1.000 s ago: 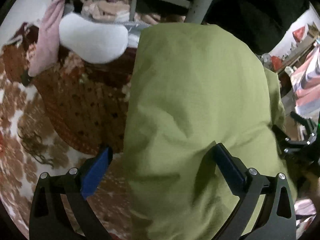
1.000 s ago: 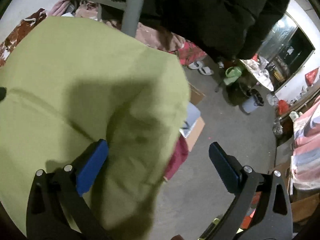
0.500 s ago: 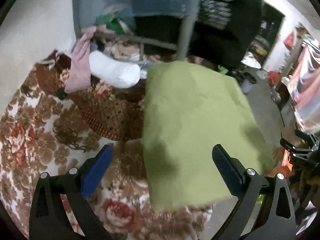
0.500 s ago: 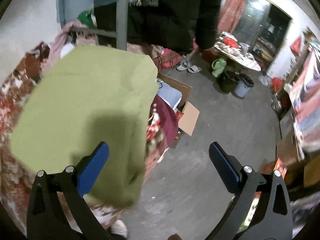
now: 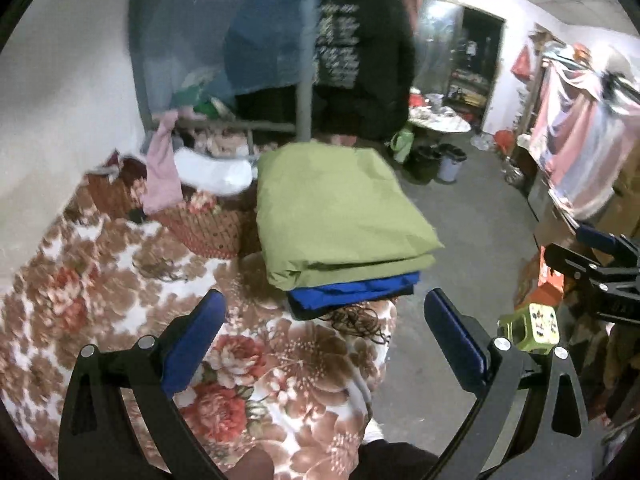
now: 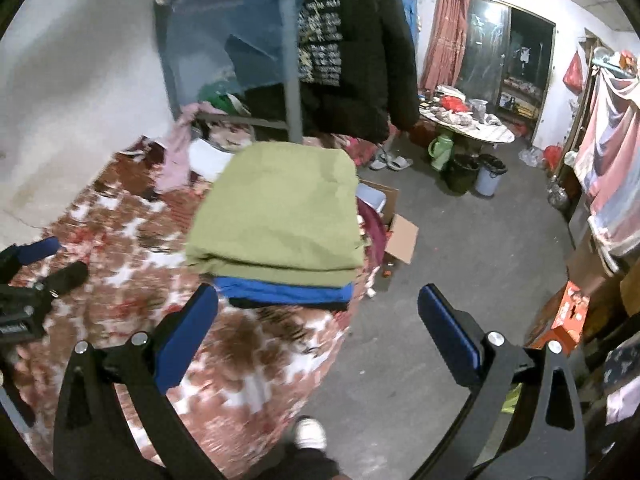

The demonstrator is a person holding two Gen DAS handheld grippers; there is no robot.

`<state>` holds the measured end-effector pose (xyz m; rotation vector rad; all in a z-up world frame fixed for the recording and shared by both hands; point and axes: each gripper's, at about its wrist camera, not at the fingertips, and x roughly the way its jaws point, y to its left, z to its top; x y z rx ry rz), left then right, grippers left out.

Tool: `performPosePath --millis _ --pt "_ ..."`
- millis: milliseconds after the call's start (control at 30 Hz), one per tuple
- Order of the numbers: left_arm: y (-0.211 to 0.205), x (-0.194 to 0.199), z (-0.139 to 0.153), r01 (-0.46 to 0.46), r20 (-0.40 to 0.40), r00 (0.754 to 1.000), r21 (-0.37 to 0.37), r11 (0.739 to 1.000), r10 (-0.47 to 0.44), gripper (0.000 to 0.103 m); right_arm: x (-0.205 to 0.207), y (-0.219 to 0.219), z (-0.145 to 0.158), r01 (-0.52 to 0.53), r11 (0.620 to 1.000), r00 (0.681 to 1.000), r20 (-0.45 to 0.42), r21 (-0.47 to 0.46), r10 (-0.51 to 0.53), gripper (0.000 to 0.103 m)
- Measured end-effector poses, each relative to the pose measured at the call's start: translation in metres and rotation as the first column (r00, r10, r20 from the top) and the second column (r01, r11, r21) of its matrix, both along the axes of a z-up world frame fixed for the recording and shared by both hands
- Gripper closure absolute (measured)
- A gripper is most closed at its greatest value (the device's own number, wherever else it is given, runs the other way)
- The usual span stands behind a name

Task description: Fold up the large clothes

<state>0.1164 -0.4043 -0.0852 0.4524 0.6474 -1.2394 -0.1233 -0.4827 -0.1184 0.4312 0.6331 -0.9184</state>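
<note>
While lying folded at the centre of both frames, sitting squarely on a blue garment (image 5: 352, 290) and something dark beneath, near the right edge of the flowered bedspread (image 5: 120, 264): green garment (image 5: 336, 208), stacked and touched by nothing. Hovering low in the left view with jaws spread wide and gripping nothing: left gripper (image 5: 326, 338). Hanging likewise released and empty at the bottom of the right view: right gripper (image 6: 318, 328), with the pile's near edge sitting just above its left finger (image 6: 186, 330). Running up and away from both grippers toward the metal post (image 6: 290, 80) and the black jacket (image 6: 352, 52): the stack's long axis, short near edge facing the cameras. Looking, as a judgement, like a finished fold rather than one in hand. Lying straight ahead of the left gripper and ahead-left of the right, so seeming about equally reachable by either. Crowding the upper left: pink cloth (image 5: 160, 176) and a white pillow (image 5: 212, 172) by a woven basket (image 5: 208, 228), perhaps offering the next piece.
</note>
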Motion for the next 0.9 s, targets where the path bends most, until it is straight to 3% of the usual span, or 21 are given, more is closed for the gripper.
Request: performPosePath --millis 200,300,900 --pt "0.049 -0.040 0.043 -0.021 0.032 0.999 -0.032 0.999 0.022 0.005 -0.029 0.056 0.036 -0.045 0.999 0.999 0.030 -0.021 0.046 0.005" --pt "0.057 -0.049 0.049 -0.045 0.027 0.999 -0.042 0.998 0.046 0.005 -0.037 0.067 0.042 -0.088 0.996 0.996 0.004 -0.027 0.089 0.005" --pt "0.041 -0.069 0.047 -0.131 0.024 0.991 -0.036 0.991 0.132 0.005 -0.049 0.037 0.041 -0.151 0.988 0.988 0.012 -0.018 0.152 0.005"
